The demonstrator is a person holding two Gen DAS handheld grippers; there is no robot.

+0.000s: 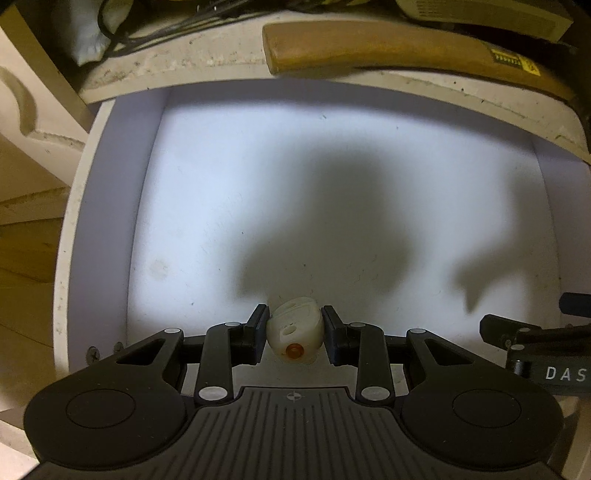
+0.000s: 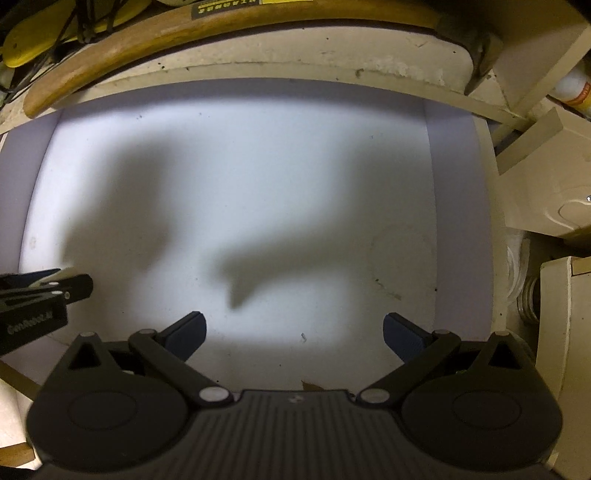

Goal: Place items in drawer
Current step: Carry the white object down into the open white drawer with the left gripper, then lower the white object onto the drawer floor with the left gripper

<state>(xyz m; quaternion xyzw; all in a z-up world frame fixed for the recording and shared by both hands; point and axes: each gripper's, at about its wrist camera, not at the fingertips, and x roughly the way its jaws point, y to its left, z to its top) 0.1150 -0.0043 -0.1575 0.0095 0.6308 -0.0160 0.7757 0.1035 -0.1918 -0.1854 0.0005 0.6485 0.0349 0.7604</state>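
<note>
The pulled-out white drawer (image 1: 207, 206) fills the left wrist view, and its floor is bare. My left gripper (image 1: 294, 321) is shut on a small white plastic piece with an orange dot (image 1: 294, 334), held above the drawer's near edge. In the right wrist view the same drawer (image 2: 295, 177) lies below my right gripper (image 2: 293, 330), which is open with nothing between its fingers. The left gripper's side (image 2: 40, 295) shows at the left edge of that view. The right gripper's side (image 1: 535, 339) shows at the right edge of the left wrist view.
A wooden handle (image 1: 388, 48) lies across the cabinet top behind the drawer, with cables (image 1: 122, 22) and a yellow object (image 2: 40, 37) near it. Cream cabinet panels (image 2: 546, 177) stand to the right, and a wooden floor (image 1: 22, 258) shows at the left.
</note>
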